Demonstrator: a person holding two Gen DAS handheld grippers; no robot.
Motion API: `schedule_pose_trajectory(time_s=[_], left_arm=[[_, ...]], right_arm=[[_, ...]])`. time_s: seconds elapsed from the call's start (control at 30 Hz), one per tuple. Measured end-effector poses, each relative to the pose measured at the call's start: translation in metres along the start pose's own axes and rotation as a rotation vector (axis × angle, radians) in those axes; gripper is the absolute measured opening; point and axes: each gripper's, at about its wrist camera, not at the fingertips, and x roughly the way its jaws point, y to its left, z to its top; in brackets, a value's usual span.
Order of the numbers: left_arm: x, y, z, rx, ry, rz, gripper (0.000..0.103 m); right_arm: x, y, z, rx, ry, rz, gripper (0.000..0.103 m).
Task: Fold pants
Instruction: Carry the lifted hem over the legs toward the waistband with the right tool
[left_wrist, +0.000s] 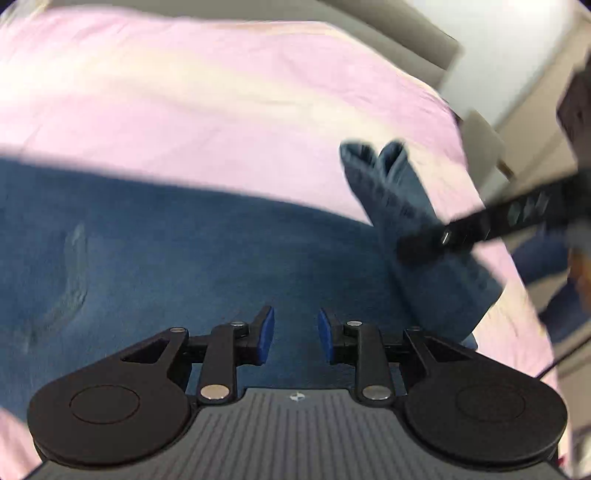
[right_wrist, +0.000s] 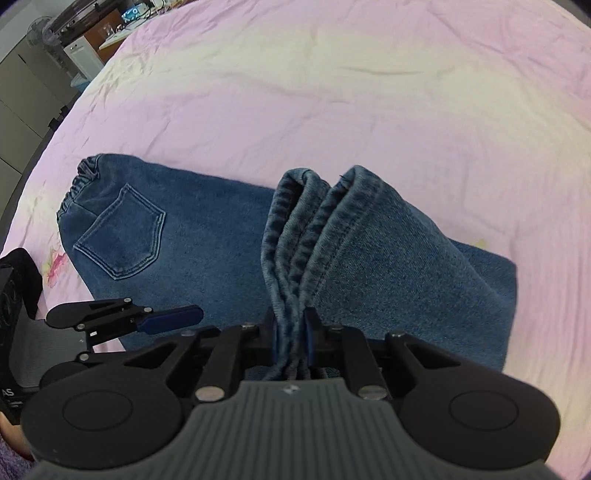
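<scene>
Blue denim pants (right_wrist: 207, 236) lie flat on a pink bed sheet (right_wrist: 332, 92), waistband and back pocket (right_wrist: 123, 236) at the left. My right gripper (right_wrist: 291, 332) is shut on the two leg hems (right_wrist: 317, 221), lifted and doubled back over the pants. My left gripper (left_wrist: 295, 332) is open and empty, low over the flat denim (left_wrist: 184, 258). It also shows in the right wrist view (right_wrist: 173, 317) at the pants' near edge. In the left wrist view the right gripper (left_wrist: 424, 247) holds the raised hems (left_wrist: 399, 192).
The pink sheet (left_wrist: 221, 92) covers the bed all around the pants. Cabinets, a fan and a white appliance (right_wrist: 83, 55) stand beyond the bed's far left corner. A grey headboard or wall (left_wrist: 406, 33) runs behind the bed.
</scene>
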Motion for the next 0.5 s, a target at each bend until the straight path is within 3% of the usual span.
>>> schedule_pose_trajectory(time_s=[0.1, 0.23, 0.27, 0.3, 0.5], left_arm=[[-0.011, 0.013, 0.001, -0.057, -0.028, 0.050, 0.032], [-0.016, 0.030, 0.005, -0.166, -0.034, 0.007, 0.032], [-0.016, 0.029, 0.004, -0.166, -0.028, 0.000, 0.032], [-0.016, 0.029, 0.001, -0.155, -0.022, -0.005, 0.032], [0.001, 0.029, 0.014, -0.163, -0.022, -0.051, 0.032]], right_arm=[[0.048, 0.015, 0.004, 0.015, 0.041, -0.005, 0.011], [0.084, 0.026, 0.004, 0.048, 0.061, -0.006, 0.021], [0.085, 0.027, 0.003, 0.062, 0.057, 0.014, 0.032], [0.082, 0.029, 0.003, 0.074, 0.049, 0.036, 0.035], [0.040, 0.027, -0.010, 0.007, -0.049, -0.022, 0.042]])
